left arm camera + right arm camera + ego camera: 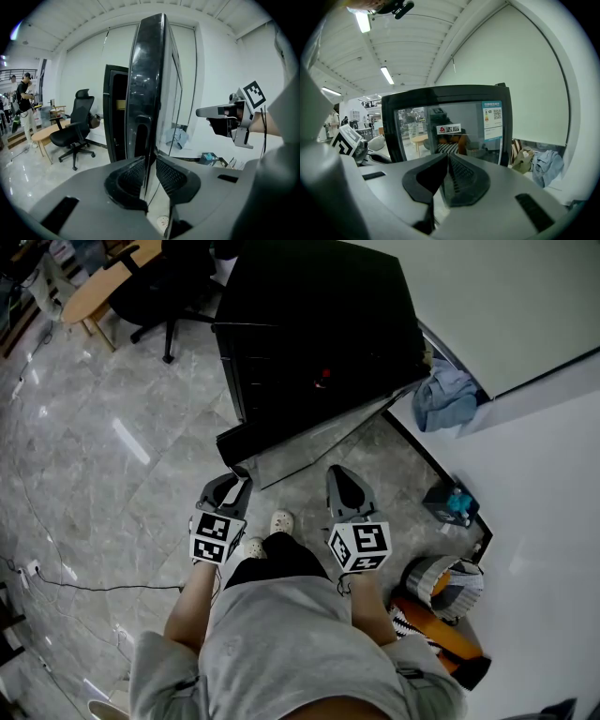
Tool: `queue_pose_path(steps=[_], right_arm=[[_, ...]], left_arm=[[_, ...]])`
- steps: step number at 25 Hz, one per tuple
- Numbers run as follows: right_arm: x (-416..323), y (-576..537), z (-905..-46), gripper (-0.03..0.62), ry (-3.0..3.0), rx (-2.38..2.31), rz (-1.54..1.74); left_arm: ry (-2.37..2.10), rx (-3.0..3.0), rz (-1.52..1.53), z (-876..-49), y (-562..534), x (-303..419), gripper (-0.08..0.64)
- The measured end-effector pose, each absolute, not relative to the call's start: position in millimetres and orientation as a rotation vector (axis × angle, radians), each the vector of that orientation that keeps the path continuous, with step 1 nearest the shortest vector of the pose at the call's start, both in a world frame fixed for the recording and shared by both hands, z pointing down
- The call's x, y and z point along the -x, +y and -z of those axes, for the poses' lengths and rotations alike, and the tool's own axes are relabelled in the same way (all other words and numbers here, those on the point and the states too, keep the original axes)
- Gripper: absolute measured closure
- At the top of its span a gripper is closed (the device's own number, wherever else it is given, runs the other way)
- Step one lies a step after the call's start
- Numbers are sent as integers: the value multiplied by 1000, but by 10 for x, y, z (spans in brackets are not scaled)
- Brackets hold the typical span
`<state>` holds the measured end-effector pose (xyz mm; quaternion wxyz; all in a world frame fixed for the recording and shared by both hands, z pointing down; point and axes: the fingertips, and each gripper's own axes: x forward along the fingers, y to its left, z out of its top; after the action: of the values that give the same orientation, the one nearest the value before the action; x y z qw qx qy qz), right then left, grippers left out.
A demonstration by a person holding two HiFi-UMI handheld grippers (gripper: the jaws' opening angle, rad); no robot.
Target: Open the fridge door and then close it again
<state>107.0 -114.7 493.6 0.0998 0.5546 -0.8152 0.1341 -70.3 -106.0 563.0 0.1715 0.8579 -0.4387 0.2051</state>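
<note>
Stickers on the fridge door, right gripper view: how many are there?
2. A brand label at top centre of the fridge door; an energy label at its upper right. The right gripper may hide others.

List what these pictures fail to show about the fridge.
- Inside of the fridge: the head view shows only its top. In the left gripper view the open door covers most of the opening, and the rest is dark.
- Print on the door label: too small to read in the right gripper view.
</note>
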Motion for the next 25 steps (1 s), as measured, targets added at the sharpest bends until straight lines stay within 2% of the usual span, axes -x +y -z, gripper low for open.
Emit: queue_pose_path(steps=[25], right_arm=[[-1090,-1487,-4997,568,-2420,-1601,-408]], left_arm=[[-1288,-2378,-603,-5638,-1808,988,463]])
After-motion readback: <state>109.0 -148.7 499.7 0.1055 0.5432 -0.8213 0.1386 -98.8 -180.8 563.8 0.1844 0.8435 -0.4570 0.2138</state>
